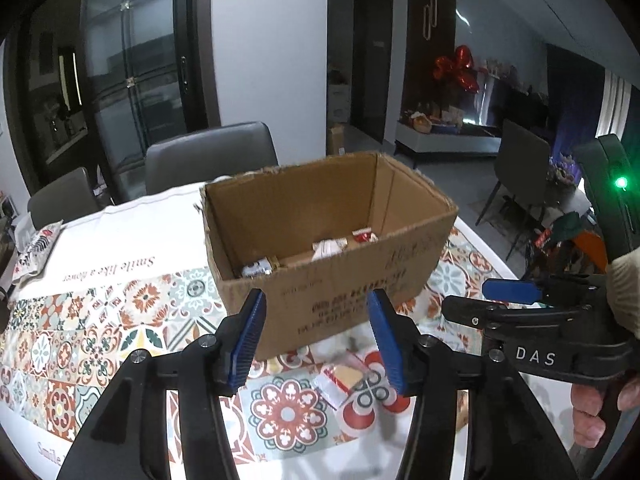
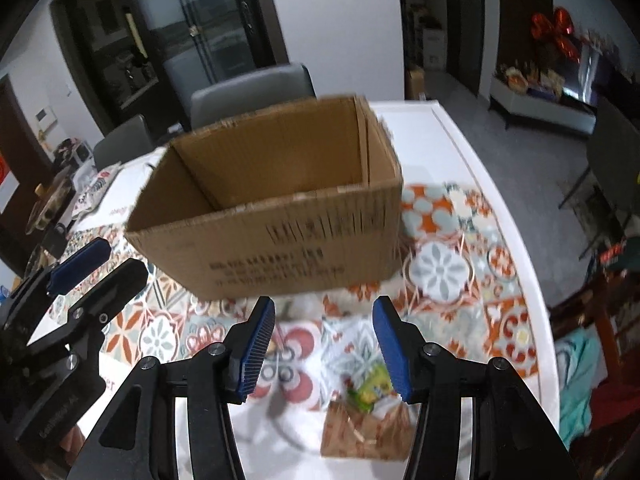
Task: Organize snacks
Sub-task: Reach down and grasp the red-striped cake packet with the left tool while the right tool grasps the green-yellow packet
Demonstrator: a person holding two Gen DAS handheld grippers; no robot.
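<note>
An open cardboard box [image 1: 320, 288] stands on the patterned tablecloth, with several small snack packets [image 1: 328, 248] on its floor. My left gripper [image 1: 316, 340] hovers in front of the box, open, with nothing between its blue pads. Below it on the cloth lies a clear packet with a yellow cracker [image 1: 340, 380]. My right gripper [image 2: 324, 340] is also open and empty, just short of the box [image 2: 280, 240]. Under it lie a green-yellow packet [image 2: 370, 390] and a brown packet [image 2: 364, 432]. Each gripper shows in the other's view: right gripper [image 1: 480, 300], left gripper [image 2: 116, 258].
Grey chairs [image 1: 212, 152] stand behind the table's far edge. A patterned pouch [image 1: 36, 248] lies at the far left of the cloth. The white table edge [image 2: 520, 240] curves along the right, with floor and another chair [image 1: 520, 168] beyond.
</note>
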